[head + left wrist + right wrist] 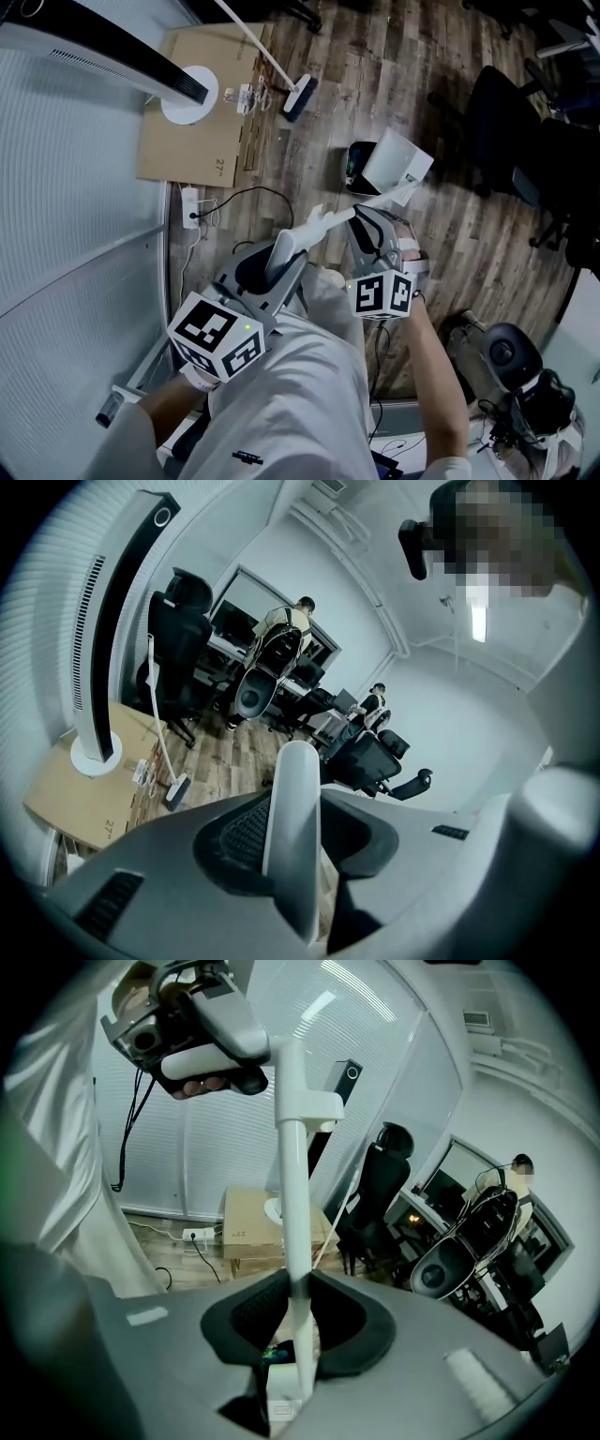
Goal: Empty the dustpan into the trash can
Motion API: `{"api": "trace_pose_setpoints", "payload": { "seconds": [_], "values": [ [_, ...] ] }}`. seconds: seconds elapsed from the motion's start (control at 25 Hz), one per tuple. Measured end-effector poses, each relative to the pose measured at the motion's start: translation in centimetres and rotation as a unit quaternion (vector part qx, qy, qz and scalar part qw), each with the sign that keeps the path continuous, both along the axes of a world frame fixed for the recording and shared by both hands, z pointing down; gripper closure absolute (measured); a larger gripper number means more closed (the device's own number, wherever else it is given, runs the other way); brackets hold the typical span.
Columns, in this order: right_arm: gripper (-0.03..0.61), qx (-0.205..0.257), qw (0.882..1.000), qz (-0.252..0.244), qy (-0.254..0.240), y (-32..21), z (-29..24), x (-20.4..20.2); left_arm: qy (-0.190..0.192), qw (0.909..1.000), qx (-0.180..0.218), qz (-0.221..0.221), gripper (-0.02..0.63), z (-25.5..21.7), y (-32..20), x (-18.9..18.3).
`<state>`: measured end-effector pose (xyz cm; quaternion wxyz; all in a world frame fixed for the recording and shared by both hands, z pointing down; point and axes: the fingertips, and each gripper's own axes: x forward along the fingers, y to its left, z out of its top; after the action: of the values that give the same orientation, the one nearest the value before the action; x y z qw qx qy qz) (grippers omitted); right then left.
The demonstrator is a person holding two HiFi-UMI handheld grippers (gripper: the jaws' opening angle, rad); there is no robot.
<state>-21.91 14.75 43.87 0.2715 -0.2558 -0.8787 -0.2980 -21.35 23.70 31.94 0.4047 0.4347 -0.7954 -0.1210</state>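
While you hold the dustpan (401, 159) out ahead of you, both grippers are closed on its long white handle (330, 218). Your left hand-held gripper (274, 267) is clamped round the thick near end of the handle. Your right hand-held gripper (370, 232) is pinched narrow on the thin pole further along, close behind the pan.

The pan is tilted, and in the head view its lower left edge overlaps the right rim of the dark trash can (356, 161). You cannot tell from here whether pan and rim touch. The can stands on the wooden floor (441, 56), with something green showing inside it.

On your left, a black cable (246, 190) loops over the floor just beside the handle. It runs to a power strip (190, 208) at the foot of the ribbed wall panel (75, 206). Beyond that lies a cardboard sheet (187, 141), and the round white base of a tower fan (112, 54) stands on it.

A broom (300, 97) rests with its head on the floor past the can, well apart from it, and bare boards lie between the two. On your right, dark office chairs (502, 127) stand near the pan, so the room on that side is narrower. The widest open floor is straight ahead, between the can and the broom.
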Motion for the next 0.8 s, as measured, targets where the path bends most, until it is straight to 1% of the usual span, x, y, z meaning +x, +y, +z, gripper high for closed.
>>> {"api": "trace_pose_setpoints", "payload": {
  "seconds": [0.4, 0.64, 0.8],
  "values": [
    [0.491, -0.005, 1.0, -0.001, 0.008, 0.63, -0.44, -0.51, 0.002, 1.0, -0.004, -0.006, 0.494, -0.03, 0.76, -0.5],
    [0.489, -0.011, 1.0, 0.002, 0.012, 0.39, -0.47, -0.72, 0.004, 1.0, -0.003, 0.001, 0.494, -0.28, 0.51, -0.71],
    [0.491, -0.017, 1.0, 0.013, 0.014, 0.13, -0.59, -0.58, 0.003, 0.9999, -0.005, 0.011, 0.495, -0.4, 0.19, -0.58]
  ]
}}
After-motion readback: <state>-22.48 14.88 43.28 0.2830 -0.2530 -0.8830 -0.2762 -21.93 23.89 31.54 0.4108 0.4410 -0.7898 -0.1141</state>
